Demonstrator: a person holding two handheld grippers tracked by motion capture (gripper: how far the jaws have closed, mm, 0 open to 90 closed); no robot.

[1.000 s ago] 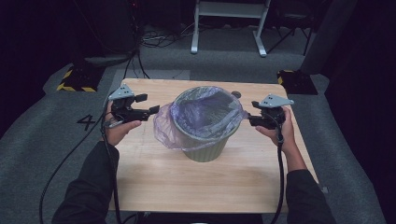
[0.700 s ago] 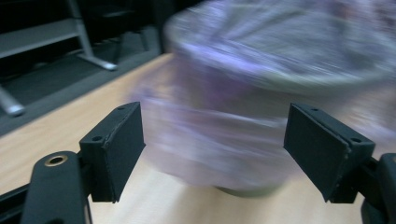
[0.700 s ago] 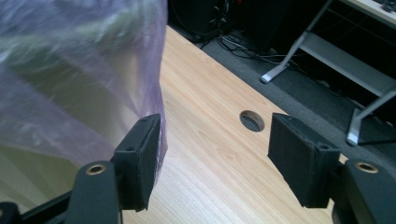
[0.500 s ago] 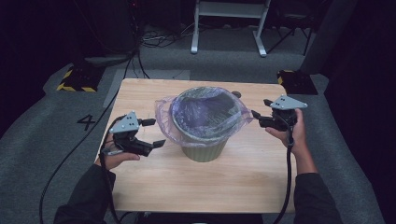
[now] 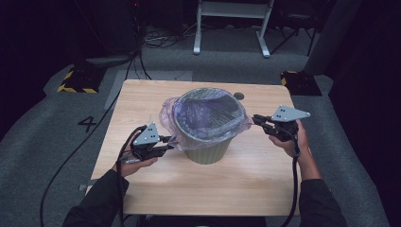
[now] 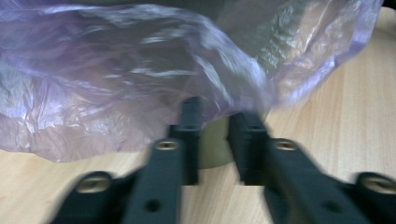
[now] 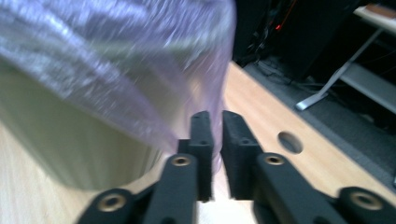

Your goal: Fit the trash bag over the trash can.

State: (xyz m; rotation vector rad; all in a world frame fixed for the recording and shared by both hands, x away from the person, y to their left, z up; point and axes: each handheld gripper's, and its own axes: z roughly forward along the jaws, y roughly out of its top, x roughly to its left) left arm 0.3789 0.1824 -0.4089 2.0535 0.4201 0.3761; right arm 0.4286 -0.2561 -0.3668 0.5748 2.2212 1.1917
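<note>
Purple bin liner (image 5: 208, 116): thin, soft, slippery film over green wastebasket (image 5: 206, 150); left gripper (image 5: 171, 142) and right gripper (image 5: 255, 119), jaws just closing, pinch its overhanging hem.

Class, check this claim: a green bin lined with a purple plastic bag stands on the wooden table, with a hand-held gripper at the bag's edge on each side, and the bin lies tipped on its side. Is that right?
Not quite. The green bin stands upright, its mouth facing up, as the high view shows. The rest holds: the purple plastic bag lines it, on the wooden table, with the left hand-held gripper and right hand-held gripper at the bag's edge.
</note>
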